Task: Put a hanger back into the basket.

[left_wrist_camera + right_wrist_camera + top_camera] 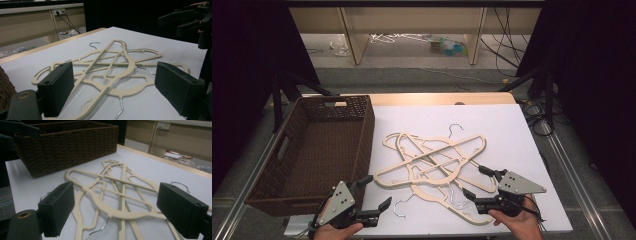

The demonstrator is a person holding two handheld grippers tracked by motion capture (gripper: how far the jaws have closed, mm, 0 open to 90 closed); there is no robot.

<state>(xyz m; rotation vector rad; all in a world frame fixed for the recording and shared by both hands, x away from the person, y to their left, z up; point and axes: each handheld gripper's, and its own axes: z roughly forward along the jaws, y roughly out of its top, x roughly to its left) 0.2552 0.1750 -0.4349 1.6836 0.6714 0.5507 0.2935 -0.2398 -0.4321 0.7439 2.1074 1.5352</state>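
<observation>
On the white table (522, 140) the hangers (432, 160) lie heaped, beside the basket (312, 150), probably their destination; my left gripper (374, 192) and right gripper (477, 182) flank them, jaws spread, empty.

Cream hangers (432, 162) with silver hooks, dark brown woven basket (362, 145), white table (507, 125), black tongs (374, 195).
</observation>
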